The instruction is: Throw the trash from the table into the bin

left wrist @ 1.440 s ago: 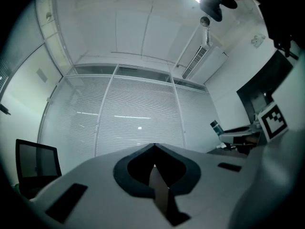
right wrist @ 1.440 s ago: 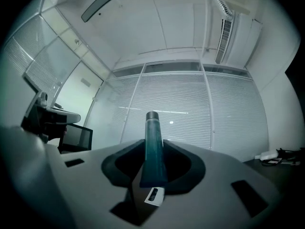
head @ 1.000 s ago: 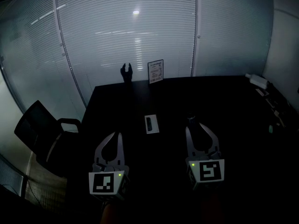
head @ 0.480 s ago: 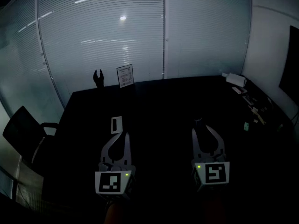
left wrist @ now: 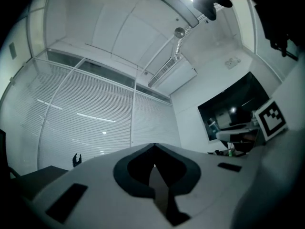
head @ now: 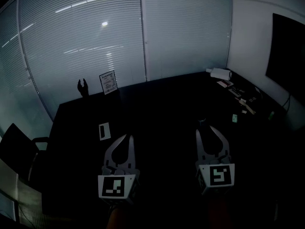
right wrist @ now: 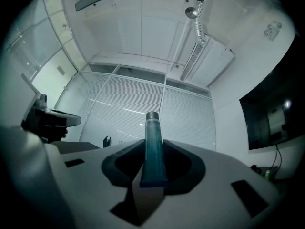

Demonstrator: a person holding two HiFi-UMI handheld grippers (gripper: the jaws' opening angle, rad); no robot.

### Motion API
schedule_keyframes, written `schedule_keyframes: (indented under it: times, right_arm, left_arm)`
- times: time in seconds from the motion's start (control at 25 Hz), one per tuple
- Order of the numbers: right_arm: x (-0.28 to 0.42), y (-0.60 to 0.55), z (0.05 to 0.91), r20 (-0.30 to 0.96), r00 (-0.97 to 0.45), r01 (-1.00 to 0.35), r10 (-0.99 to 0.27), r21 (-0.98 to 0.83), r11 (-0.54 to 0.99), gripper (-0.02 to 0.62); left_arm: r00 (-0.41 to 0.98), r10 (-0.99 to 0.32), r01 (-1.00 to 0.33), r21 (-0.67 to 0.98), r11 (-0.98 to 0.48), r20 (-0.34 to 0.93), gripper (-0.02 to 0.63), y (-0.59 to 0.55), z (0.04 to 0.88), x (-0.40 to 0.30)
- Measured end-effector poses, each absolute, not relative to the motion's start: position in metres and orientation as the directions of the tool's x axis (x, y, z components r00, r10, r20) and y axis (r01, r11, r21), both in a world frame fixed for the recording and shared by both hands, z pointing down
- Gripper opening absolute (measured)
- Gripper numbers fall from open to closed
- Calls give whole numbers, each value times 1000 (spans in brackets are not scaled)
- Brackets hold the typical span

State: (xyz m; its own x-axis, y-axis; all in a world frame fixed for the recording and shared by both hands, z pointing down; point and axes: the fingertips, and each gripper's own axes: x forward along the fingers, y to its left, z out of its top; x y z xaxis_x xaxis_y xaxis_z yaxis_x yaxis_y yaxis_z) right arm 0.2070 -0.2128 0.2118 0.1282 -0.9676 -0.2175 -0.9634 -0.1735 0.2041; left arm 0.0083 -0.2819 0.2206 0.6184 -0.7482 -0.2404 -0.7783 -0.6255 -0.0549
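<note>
At frame centre a teal tube (right wrist: 153,151) is pinched by the right gripper (right wrist: 153,141) (left gripper (left wrist: 154,145) clenched empty); it could be shaken loose by swinging.

Grippers: I count two, left gripper (head: 125,137) at seven o'clock, right gripper (head: 210,129) at five
Tube (right wrist: 153,147): one
Table (head: 162,109): one
Chair (head: 13,148): one, nine o'clock
Sign (head: 108,82): one, eleven o'clock
Wall screen (head: 288,61): one, two o'clock

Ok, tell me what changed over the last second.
The view swung right: the sign and white card slid left, the wall screen came into sight. Unchanged: right gripper shut on the teal tube, left gripper shut, empty.
</note>
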Motion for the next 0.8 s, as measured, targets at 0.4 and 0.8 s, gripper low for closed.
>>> schedule_keyframes:
  times: [0.4, 0.8]
  right_arm:
    - [241, -101, 221, -205, 313, -920, -927, 179, -350, 124]
    - [348, -11, 229, -191, 297, -924, -936, 189, -332, 124]
  left_arm:
    - [742, -628, -656, -60, -752, -236, -1, -211, 222, 50]
    - [718, -650, -679, -46, -733, -247, -1, -121, 223, 151]
